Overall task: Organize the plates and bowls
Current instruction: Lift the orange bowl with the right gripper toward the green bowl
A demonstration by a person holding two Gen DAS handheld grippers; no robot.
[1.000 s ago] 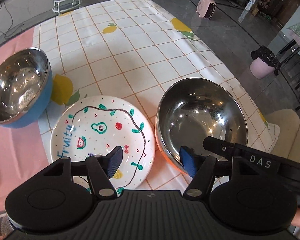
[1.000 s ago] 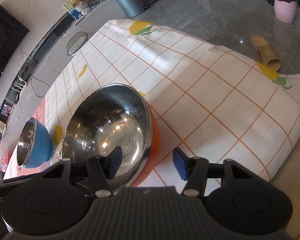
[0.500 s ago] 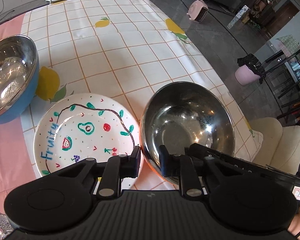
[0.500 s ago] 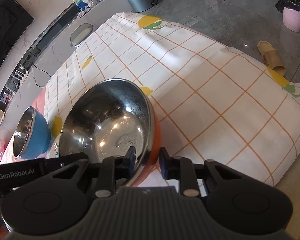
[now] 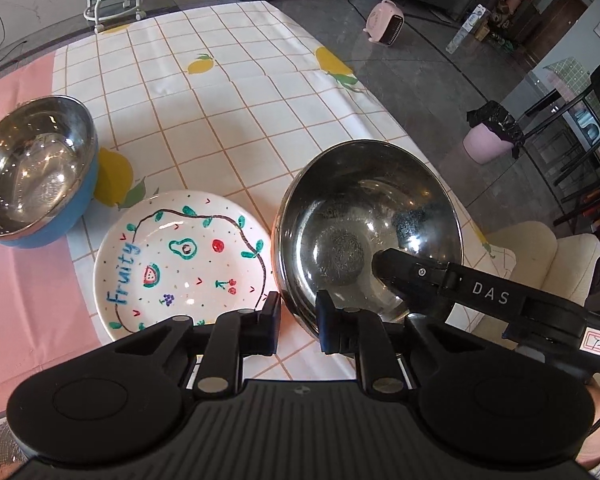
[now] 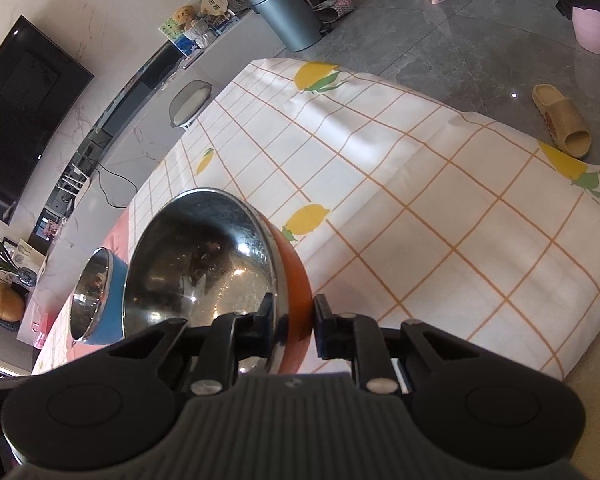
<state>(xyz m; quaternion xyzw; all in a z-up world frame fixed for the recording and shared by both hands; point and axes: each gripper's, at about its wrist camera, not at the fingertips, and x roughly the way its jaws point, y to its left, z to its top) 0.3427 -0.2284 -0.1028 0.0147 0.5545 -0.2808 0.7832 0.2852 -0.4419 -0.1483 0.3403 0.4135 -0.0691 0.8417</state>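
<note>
Both tongs pinch the thin rim of the shiny orange bowl (image 6: 228,276), the right gripper (image 6: 290,320) and left gripper (image 5: 298,322), beside the painted plate (image 5: 184,264); it looks hard, light and slippery.

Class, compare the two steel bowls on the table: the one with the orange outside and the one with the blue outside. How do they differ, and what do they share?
The orange bowl looks larger than the blue bowl. The orange bowl is tipped up with both the left tongs and right tongs clamped on its rim, while the blue bowl sits flat and untouched. The orange bowl lies right of the fruit plate, the blue bowl left of it. Both have shiny steel insides and look empty.
</note>
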